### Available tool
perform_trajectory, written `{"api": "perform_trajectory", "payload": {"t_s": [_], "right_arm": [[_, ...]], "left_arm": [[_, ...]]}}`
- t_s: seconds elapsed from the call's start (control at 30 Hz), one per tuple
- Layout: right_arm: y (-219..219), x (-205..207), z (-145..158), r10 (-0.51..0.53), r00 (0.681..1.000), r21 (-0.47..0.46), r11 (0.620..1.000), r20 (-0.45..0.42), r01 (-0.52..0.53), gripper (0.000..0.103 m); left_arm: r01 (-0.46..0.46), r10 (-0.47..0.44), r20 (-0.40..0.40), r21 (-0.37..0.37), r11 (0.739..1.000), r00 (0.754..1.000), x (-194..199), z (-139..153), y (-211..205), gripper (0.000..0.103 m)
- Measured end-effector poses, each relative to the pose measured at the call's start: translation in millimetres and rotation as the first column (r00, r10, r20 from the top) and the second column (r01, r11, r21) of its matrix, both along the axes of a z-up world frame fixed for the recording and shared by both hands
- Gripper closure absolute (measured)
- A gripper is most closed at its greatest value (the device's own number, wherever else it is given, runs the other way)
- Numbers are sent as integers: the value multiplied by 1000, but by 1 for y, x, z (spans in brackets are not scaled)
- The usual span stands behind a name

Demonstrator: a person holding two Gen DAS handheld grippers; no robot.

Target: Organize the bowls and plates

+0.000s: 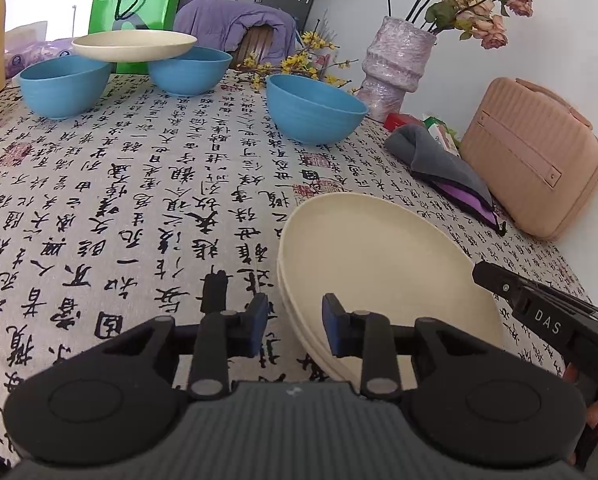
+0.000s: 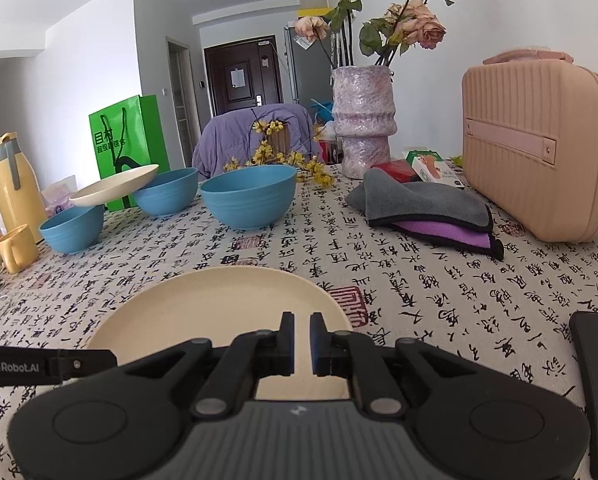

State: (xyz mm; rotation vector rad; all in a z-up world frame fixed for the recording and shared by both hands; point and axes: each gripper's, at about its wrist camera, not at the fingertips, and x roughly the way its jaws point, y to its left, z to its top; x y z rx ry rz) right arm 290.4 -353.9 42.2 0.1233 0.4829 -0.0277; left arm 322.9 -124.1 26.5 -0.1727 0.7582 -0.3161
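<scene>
Resting on the calligraphy-print cloth of the counter (image 1: 139, 184), a stack of cream plates (image 1: 387, 268) lies near the front edge, directly ahead of both tools. The left hand-held gripper (image 1: 295, 326) hangs at the stack's left rim with its blue pads spread apart; the rim sits in the gap between them, and neither pad visibly presses on it. The right hand-held gripper (image 2: 302, 344) is over the near edge of the same stack, its fingers drawn almost together with only a narrow slit between them and nothing pinched there.

Farther back stand three blue bowls: one on the left (image 2: 73, 228), one behind it (image 2: 167, 192), and one nearer the middle (image 2: 249, 196). Another cream plate (image 2: 115, 186) lies tilted across the rims of the first two. A folded grey and purple cloth (image 2: 427, 212) lies to the right, beside a pink case (image 2: 539, 148) and in front of a vase of dried roses (image 2: 363, 120).
</scene>
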Motion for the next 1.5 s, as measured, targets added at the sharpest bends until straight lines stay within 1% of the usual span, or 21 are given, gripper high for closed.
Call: {"api": "perform_trajectory", "payload": {"t_s": [0.1, 0.2, 0.3, 0.37, 0.4, 0.47, 0.6, 0.67, 0.77, 0.87, 1.1, 1.33, 1.5], "right_arm": [[5, -4, 3, 14, 1000, -5, 1000, 6, -14, 94], [14, -9, 7, 32, 999, -13, 999, 18, -32, 94], [24, -17, 12, 58, 998, -24, 998, 31, -57, 90], [33, -23, 15, 84, 996, -28, 996, 40, -83, 86], [38, -26, 16, 97, 994, -32, 995, 43, -96, 85], [49, -34, 18, 125, 991, -42, 992, 49, -123, 80], [70, -50, 18, 177, 982, -50, 983, 58, -175, 68], [82, -59, 18, 197, 978, -57, 979, 66, -193, 59], [97, -72, 19, 220, 972, -64, 974, 81, -215, 51], [114, -83, 18, 244, 965, -60, 969, 93, -240, 46], [143, -93, 19, 288, 953, -76, 956, 93, -282, 41], [159, -84, 24, 296, 951, -98, 953, 88, -287, 39], [162, -66, 28, 283, 956, -75, 958, 83, -277, 39]], "left_arm": [[-4, 4, 10, -5, 1000, 1000, -5, 2, 6, 72], [-10, 10, 35, -8, 1000, 999, -14, 7, 14, 67], [-23, 22, 75, 10, 1000, 997, -27, 12, 23, 58], [-35, 32, 110, 31, 999, 993, -37, 15, 33, 47], [-43, 38, 128, 42, 998, 991, -43, 16, 38, 44], [-60, 50, 156, 61, 996, 987, -56, 18, 50, 36], [-87, 73, 185, 68, 994, 980, -77, 22, 76, 26], [-105, 88, 201, 74, 992, 976, -88, 25, 88, 23], [-120, 98, 224, 87, 989, 970, -104, 27, 105, 21], [-132, 107, 230, 96, 987, 967, -115, 27, 118, 21], [-157, 140, 230, 61, 986, 963, -124, 26, 141, 21], [-166, 150, 237, 48, 985, 960, -115, 27, 153, 21], [-175, 157, 246, 51, 983, 956, -94, 32, 162, 21]]}}
